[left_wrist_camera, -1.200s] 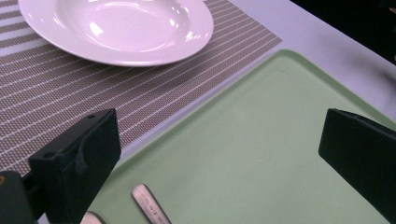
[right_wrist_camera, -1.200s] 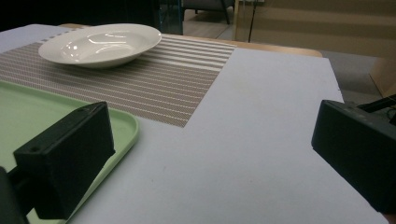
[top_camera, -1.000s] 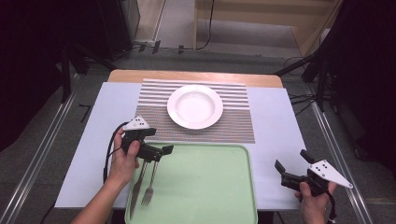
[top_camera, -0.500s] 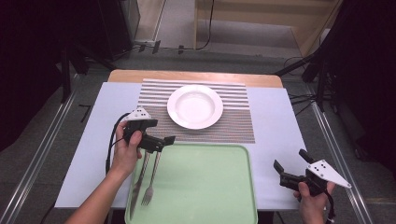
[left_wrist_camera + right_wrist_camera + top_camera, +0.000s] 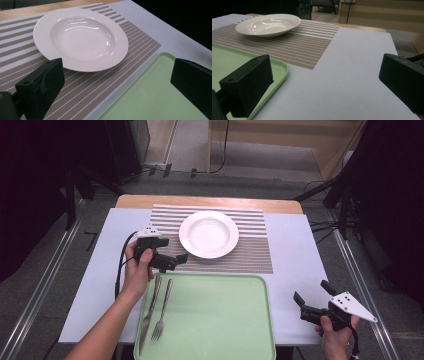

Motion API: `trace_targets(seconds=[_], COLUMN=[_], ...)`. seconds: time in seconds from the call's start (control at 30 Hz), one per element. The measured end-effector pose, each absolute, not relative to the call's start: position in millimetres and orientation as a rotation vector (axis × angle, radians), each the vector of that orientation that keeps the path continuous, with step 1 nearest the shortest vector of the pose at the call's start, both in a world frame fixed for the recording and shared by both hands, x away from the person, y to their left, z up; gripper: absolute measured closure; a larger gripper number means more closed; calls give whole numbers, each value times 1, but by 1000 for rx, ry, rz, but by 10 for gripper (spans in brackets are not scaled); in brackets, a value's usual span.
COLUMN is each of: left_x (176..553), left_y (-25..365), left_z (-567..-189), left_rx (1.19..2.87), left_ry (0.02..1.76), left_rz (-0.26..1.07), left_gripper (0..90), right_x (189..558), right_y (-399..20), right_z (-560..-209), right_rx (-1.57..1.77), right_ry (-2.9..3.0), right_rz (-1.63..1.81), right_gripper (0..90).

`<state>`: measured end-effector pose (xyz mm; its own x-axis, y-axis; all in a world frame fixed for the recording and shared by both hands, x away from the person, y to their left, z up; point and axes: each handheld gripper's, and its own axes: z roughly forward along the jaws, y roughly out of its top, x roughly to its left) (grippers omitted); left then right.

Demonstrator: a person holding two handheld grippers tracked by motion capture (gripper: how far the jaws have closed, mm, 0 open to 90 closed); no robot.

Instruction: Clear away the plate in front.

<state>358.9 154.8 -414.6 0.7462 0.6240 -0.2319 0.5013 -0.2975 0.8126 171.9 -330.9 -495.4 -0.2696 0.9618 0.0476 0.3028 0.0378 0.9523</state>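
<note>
Cutlery first: a knife (image 5: 148,315) and a fork (image 5: 163,310) lie side by side on the left part of the green tray (image 5: 220,320), roughly at 7 o'clock from the middle of the surface (image 5: 295,250), handles pointing toward 12 o'clock, the knife left of the fork. Neither piece touches a tool. The left tool (image 5: 172,262) hovers just beyond the handle ends, at about 12 o'clock from the fork, over the tray's far left corner and the near edge of the striped placemat (image 5: 252,255); a hand (image 5: 137,267) grips its body and a black cable loops off toward 9 o'clock. Its jaws are spread wide and hold nothing; in the left gripper view they frame the placemat edge and the tray corner, with bare mat between them.

At 1 o'clock from that tool, the white plate (image 5: 208,233) sits on the placemat, well apart from the tray, its bowl bare and glossy in the left gripper view (image 5: 80,37).

Far over at 4 o'clock, the right tool (image 5: 312,302) is held near the surface's near right corner, just beside the tray's right rim, a grey plate on top. Its jaws are also released and wide apart, pointing toward 10 o'clock; the right gripper view shows pale surface between them, the tray rim (image 5: 279,67) at its left and the plate (image 5: 268,23) farther off.
</note>
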Motion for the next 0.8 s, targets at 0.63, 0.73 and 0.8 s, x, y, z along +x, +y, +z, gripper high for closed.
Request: trace_targets(seconds=[0.63,0.73,0.8], left_x=[385,390,393], left_y=[143,141,140], left_z=[-412,-411,-412], left_rx=[1970,1968,1960], left_ry=[838,835,843], left_rz=[132,130,118], left_gripper=[0,0,0], right_x=[171,171,172], right_y=[-330,-330,-331], right_z=[-493,-494,-494], right_rx=[1312,1311,1305], right_ry=[1644,1644,1648], right_rz=[1276,1277,1269], right_gripper=[0,0,0])
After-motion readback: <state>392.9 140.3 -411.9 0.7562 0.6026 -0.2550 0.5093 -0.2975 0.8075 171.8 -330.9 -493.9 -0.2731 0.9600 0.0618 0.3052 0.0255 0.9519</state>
